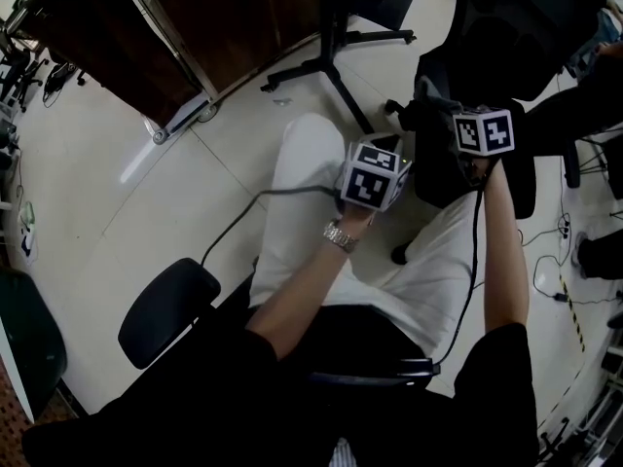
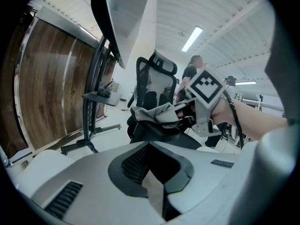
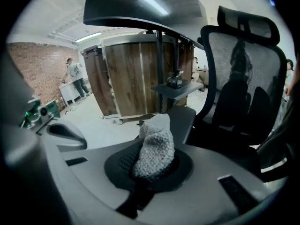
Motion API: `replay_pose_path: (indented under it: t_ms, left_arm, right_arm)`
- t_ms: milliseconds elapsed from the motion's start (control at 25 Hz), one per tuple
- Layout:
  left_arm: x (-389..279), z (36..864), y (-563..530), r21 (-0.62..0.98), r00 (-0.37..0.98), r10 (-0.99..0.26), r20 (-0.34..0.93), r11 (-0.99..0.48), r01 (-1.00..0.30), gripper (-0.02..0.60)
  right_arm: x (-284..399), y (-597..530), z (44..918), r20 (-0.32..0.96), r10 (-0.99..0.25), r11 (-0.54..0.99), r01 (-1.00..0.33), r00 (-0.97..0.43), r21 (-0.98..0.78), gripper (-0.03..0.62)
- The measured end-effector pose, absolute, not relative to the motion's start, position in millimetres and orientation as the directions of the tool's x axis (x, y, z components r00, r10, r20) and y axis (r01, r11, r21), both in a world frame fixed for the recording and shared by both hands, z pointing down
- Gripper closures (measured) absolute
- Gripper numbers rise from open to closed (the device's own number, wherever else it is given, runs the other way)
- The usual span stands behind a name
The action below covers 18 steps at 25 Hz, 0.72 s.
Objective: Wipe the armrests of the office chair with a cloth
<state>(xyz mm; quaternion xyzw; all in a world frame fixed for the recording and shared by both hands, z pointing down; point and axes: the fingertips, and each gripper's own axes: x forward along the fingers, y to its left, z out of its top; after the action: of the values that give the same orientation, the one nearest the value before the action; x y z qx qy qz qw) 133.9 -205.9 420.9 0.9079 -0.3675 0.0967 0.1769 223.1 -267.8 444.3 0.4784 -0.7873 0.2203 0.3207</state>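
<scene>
Right gripper (image 3: 150, 172) is clamped on the cloth (image 3: 154, 146), a bunched knit wad sticking up out of the jaws. Just past it is the armrest (image 3: 186, 117) of the office chair (image 3: 243, 78). I can't tell whether cloth and pad are touching yet. Left gripper (image 2: 152, 172) has its jaws together with nothing in them. It sits near the right one, over the lap, not on the chair.

Risks as I read them:
- The wad looks pinched at one end only, so dragging along the pad could pull it free, or fold it so gripper plastic rubs the armrest.
- The chair looks to be on casters on a smooth floor (image 1: 117, 212) with nothing bracing it. A firm push may roll or swivel it away.
- The cable (image 1: 234, 224) trails across the lap and could snag on a long stroke.
</scene>
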Motion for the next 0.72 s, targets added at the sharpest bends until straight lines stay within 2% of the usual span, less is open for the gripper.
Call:
replay_pose_path:
  t_ms: [160, 320, 360, 440, 560, 640, 720]
  left_arm:
    - [139, 417, -203, 0.251, 0.72, -0.627, 0.297, -0.676, -0.692, 0.588]
    - [141, 415, -202, 0.25, 0.724, -0.624, 0.292, -0.681, -0.688, 0.588]
    - [141, 415, -201, 0.249, 0.724, -0.625, 0.293, -0.681, -0.689, 0.588]
    - [141, 416, -202, 0.246, 0.721, -0.627, 0.295, -0.679, -0.691, 0.588]
    - [143, 418, -201, 0.242, 0.723, -0.623, 0.298, -0.684, -0.689, 0.588]
    - [142, 420, -201, 0.24, 0.722, -0.622, 0.302, -0.683, -0.69, 0.588]
    - [140, 423, -202, 0.243, 0.717, -0.627, 0.305, -0.677, -0.695, 0.588]
  right_arm:
    - [221, -218, 446, 0.752, -0.527, 0.542, -0.838, -0.395, -0.06, 0.565]
    - [215, -179, 441, 0.795, -0.356, 0.661, -0.734, -0.491, -0.158, 0.565]
    - [215, -181, 432, 0.778, -0.366, 0.669, -0.726, -0.51, -0.161, 0.565]
    - [227, -207, 406, 0.705, -0.492, 0.625, -0.771, -0.51, -0.122, 0.565]
    - [259, -270, 371, 0.553, -0.705, 0.457, -0.881, -0.444, -0.124, 0.565]
    - [274, -310, 364, 0.493, -0.78, 0.346, -0.922, -0.386, -0.175, 0.565]
    - [289, -345, 375, 0.489, -0.81, 0.256, -0.946, -0.323, -0.199, 0.565]
